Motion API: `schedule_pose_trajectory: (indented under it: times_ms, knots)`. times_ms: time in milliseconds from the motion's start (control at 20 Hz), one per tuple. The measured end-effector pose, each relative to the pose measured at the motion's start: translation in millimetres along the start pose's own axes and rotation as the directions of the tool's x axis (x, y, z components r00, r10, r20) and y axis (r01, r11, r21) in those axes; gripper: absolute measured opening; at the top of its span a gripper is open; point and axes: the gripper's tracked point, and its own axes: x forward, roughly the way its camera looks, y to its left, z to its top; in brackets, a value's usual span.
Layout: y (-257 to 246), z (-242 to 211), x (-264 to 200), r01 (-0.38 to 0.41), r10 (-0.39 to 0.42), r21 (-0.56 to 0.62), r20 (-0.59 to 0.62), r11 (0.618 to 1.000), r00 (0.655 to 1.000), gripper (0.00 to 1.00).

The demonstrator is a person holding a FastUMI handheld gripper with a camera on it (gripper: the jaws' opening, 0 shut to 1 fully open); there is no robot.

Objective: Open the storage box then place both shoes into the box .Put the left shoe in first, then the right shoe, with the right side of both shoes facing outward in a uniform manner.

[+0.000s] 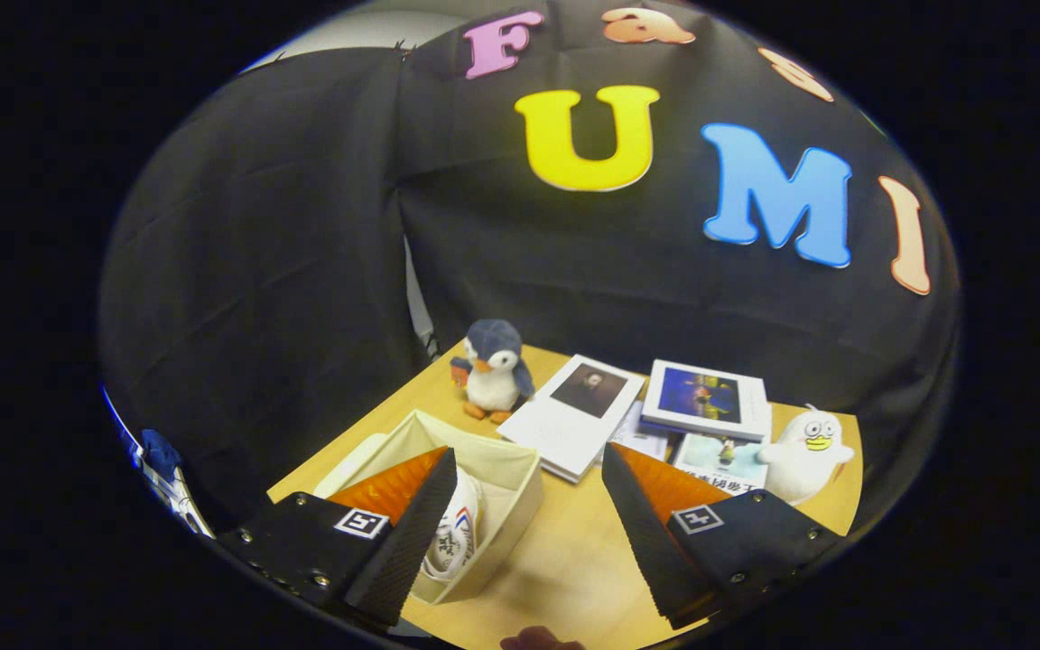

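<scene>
Claw [520, 533] gapes empty above the table [565, 560]; box [511, 496] with shoe [457, 537], books [574, 411] beyond.

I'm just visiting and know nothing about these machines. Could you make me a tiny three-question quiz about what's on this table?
1. True or false: the storage box already holds a shoe.
2. Which toy stands nearest the box? A) penguin B) white duck
3. Fill in: the gripper fingers are spread ____, with nothing between them.

Key: 1 true; 2 A; 3 open
</scene>
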Motion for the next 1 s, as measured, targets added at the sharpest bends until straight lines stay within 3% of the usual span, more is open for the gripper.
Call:
schedule_pose_trajectory:
  times_ms: [250,450,550,850,1000]
  knots:
    - [-60,46,-69,0.144,-0.157,0.070,0.231,0.987,0.960,0.98]
    - [-98,69,-109,0.229,-0.263,0.134,0.359,0.964,0.896,0.98]
    - [-109,85,-135,0.252,-0.298,0.163,0.440,0.954,0.847,0.98]
    - [-139,81,-177,0.323,-0.381,0.201,0.495,0.925,0.781,0.98]
    - [-156,70,-180,0.334,-0.398,0.218,0.486,0.917,0.778,0.98]
